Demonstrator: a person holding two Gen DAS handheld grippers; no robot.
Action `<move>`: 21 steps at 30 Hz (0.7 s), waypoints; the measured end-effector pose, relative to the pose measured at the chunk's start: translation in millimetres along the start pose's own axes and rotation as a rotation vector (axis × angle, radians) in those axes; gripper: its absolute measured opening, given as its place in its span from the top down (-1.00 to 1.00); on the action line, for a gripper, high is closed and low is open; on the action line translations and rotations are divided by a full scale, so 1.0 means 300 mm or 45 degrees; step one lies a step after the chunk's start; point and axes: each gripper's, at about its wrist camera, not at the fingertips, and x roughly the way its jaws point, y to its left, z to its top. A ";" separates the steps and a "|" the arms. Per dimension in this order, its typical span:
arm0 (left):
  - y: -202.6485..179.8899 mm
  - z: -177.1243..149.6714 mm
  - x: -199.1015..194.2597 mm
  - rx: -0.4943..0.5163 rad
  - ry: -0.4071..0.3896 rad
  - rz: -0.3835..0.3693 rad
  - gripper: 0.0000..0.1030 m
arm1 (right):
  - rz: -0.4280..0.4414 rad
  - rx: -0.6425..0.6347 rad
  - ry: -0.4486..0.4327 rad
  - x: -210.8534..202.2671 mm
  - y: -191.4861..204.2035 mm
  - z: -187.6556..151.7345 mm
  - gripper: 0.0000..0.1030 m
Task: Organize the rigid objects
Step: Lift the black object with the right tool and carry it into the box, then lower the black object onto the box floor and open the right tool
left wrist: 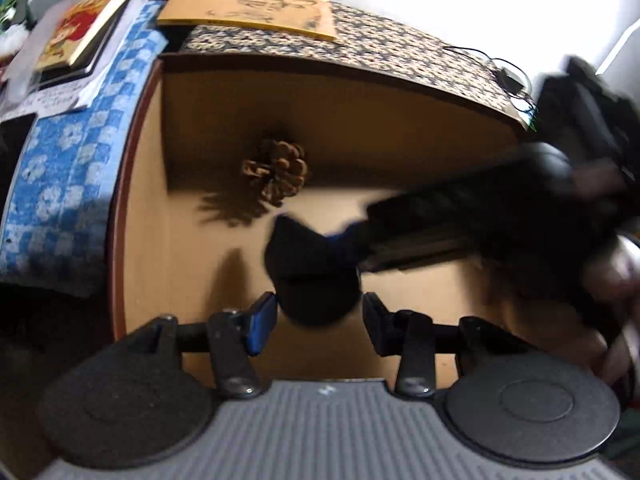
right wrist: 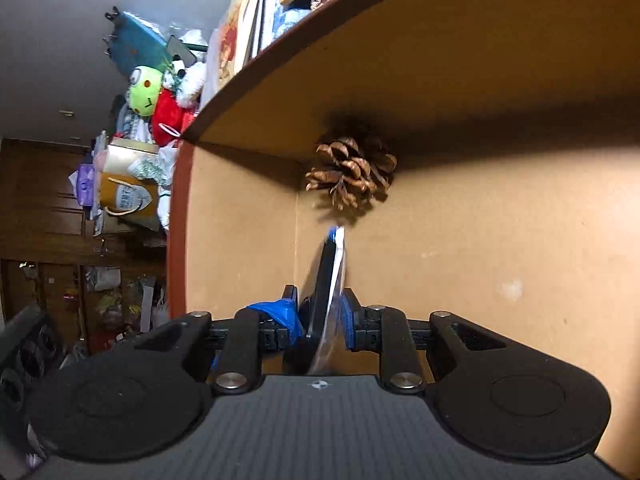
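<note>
A: What is held at this moment, and by which gripper?

B: A thin dark flat object (right wrist: 326, 280) with a pale face is clamped edge-on between the jaws of the right gripper (right wrist: 320, 312). Its long axis runs straight forward from the jaws, toward the back of the wooden shelf compartment (right wrist: 500, 240).

A: And the left gripper (left wrist: 318, 318)?

B: Its jaws are seen apart, with nothing pressed between them. A dark rounded shape (left wrist: 314, 268) is seen just in front of the gap; what it is cannot be told, because the picture is blurred there.

A: Where is the pine cone (right wrist: 352, 172) in relation to the jaws?

B: It is placed directly ahead of the right jaws — just beyond the far tip of the held object, near the rear corner of the compartment. From the left jaws it is also ahead, a little to the left, but farther off.

A: So which relation is the important one for the next move?

B: Probably the line from the object's tip to the cone. If the object is pushed further forward along its own axis, the cone may be touched — so a place beside the cone is likely needed. The right gripper is judged the nearer one.
</note>
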 end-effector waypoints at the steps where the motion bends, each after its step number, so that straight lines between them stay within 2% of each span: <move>1: 0.001 -0.003 -0.004 0.013 -0.005 -0.007 0.08 | -0.012 0.002 0.013 0.013 0.002 0.007 0.94; 8: -0.008 -0.012 -0.013 0.087 -0.018 -0.005 0.08 | -0.043 -0.014 0.081 0.123 0.026 0.026 0.94; 10: -0.010 -0.019 -0.019 0.107 -0.029 0.005 0.22 | -0.027 -0.011 0.066 0.139 0.030 0.033 0.94; 13: 0.005 -0.022 -0.030 0.107 -0.035 0.000 0.22 | 0.006 0.035 0.026 0.143 0.012 0.042 0.93; 16: 0.010 -0.024 -0.038 0.108 -0.036 -0.009 0.17 | -0.004 0.010 -0.006 0.130 0.010 0.041 0.86; 21: -0.004 -0.032 -0.027 0.134 -0.040 0.040 0.03 | -0.031 -0.030 -0.088 0.074 0.011 0.045 0.82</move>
